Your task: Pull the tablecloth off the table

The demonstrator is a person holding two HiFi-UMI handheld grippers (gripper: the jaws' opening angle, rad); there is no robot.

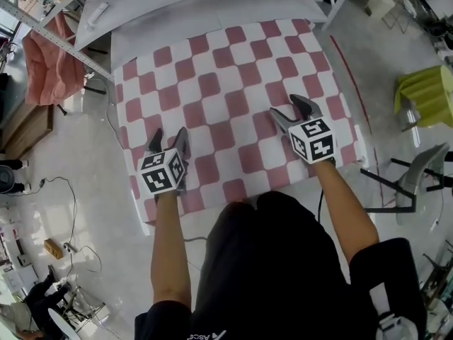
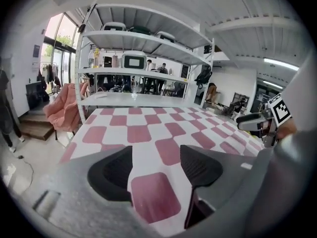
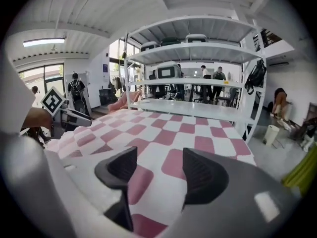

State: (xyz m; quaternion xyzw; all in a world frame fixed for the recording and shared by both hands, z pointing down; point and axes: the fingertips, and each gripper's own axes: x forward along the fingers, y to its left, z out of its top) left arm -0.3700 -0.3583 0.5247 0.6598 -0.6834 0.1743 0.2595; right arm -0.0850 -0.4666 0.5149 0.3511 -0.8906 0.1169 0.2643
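The left hand-held gripper (image 1: 170,139) hovers with its jaws apart over the near left part of the pink-and-white checked tablecloth (image 1: 226,76), gripping nothing. The cloth lies spread flat over the tabletop (image 1: 141,218). It looks thin, soft and light, so it would probably bunch and slide rather than resist. The best hold seems to be a pinch on the near hem, one side per gripper, so it draws evenly. The right hand-held gripper (image 1: 291,110), likewise open and empty, hangs over the near right part.
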